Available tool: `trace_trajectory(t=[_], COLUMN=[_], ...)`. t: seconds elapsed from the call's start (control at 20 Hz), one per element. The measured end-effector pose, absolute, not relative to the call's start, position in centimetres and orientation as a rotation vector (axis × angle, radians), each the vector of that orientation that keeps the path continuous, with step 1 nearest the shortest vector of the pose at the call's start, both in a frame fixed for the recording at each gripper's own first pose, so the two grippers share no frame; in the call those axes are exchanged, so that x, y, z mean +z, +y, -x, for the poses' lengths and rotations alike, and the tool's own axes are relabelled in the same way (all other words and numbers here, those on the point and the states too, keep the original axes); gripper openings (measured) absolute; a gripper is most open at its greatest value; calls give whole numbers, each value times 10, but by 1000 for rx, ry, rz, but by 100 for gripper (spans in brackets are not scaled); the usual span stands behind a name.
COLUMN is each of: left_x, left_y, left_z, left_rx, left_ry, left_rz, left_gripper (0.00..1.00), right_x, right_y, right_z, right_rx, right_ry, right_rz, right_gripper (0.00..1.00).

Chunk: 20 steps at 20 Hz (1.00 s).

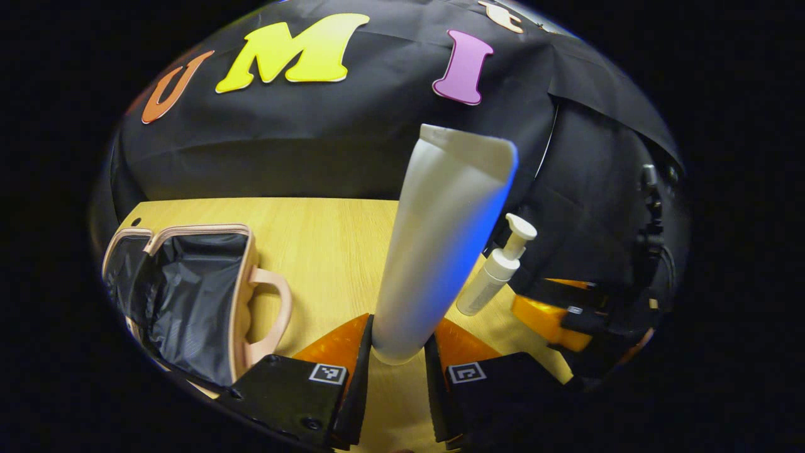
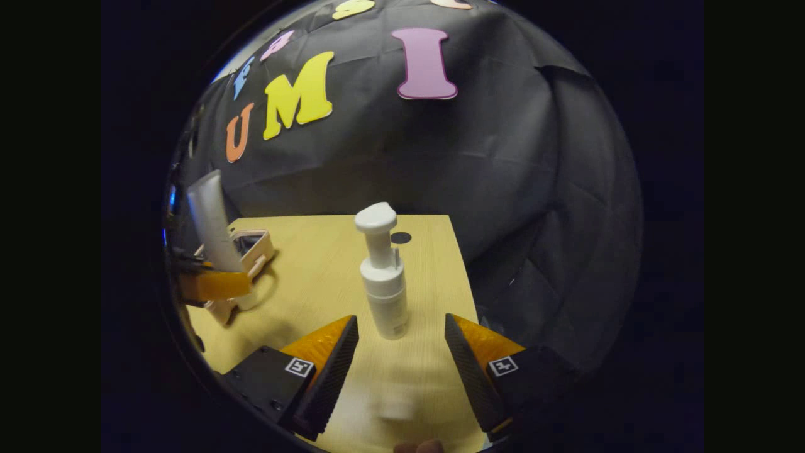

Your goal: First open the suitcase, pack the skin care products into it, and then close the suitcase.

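The suitcase (image 1: 188, 296) lies open on the tabletop (image 1: 321, 251), its dark lining bare as far as it shows, so the opening is done while packing and closing appear to remain. The left claw (image 1: 397, 358) is clenched on a white tube (image 1: 440, 245), lifted upright near the suitcase. The right claw (image 2: 401, 362) is released, its fingers spread either side of the white pump bottle (image 2: 383, 277) standing upright ahead on the tabletop, not touching it.
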<state>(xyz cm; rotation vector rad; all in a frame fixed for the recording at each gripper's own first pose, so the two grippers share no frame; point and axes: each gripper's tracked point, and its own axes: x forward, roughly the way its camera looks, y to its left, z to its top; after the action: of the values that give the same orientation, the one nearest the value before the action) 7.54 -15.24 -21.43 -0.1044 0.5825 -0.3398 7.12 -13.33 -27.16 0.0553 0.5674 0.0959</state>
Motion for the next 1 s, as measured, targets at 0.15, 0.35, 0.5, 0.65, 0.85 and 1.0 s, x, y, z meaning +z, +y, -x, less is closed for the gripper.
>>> trace_trajectory(t=[0.15,0.35,0.5,0.65,0.85,1.0], left_x=[-191,-180,-183,-182,-193,-214], left_y=[-122,-67,-24,13,59,81], left_z=[-51,-38,-28,-26,-29,-40], left_rx=[-288,-173,-91,-49,-49,-157], left_ry=[587,595,617,647,717,865], left_rz=[135,158,190,226,256,284], left_gripper=[44,45,44,44,45,44], right_x=[-290,-312,-321,-323,-297,-253], right_y=[-122,-111,-108,-112,-101,-85], right_z=[-96,-114,-121,-127,-114,-94], right_rx=[123,146,135,107,119,161], right_ry=[580,618,641,659,683,663], right_rz=[-76,-75,-81,-29,-113,-197], right_gripper=[84,82,70,53,46,46])
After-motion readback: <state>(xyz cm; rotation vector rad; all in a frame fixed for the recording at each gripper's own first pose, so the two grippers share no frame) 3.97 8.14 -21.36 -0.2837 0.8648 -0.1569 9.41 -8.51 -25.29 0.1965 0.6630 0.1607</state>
